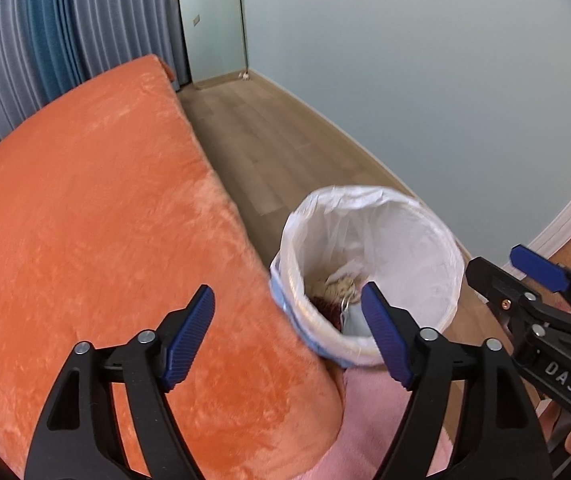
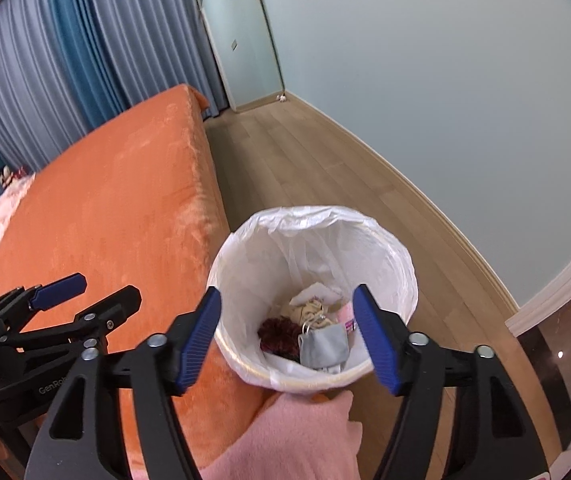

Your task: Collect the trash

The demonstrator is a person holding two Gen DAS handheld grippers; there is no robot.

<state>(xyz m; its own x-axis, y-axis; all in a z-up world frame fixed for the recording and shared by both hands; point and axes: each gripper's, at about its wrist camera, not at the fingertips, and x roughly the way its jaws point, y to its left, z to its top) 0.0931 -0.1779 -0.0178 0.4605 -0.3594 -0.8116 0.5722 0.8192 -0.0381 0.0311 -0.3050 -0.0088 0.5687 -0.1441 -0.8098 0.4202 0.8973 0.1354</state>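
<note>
Right tool spread, empty, above white-lined bin holding trash

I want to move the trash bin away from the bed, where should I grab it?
Grip the trash bin by its rim, from above on the floor side. It stands upright and open-topped, and the orange bed crowds its other side. One jaw of the open right tongs can go inside the liner, one outside.
</note>
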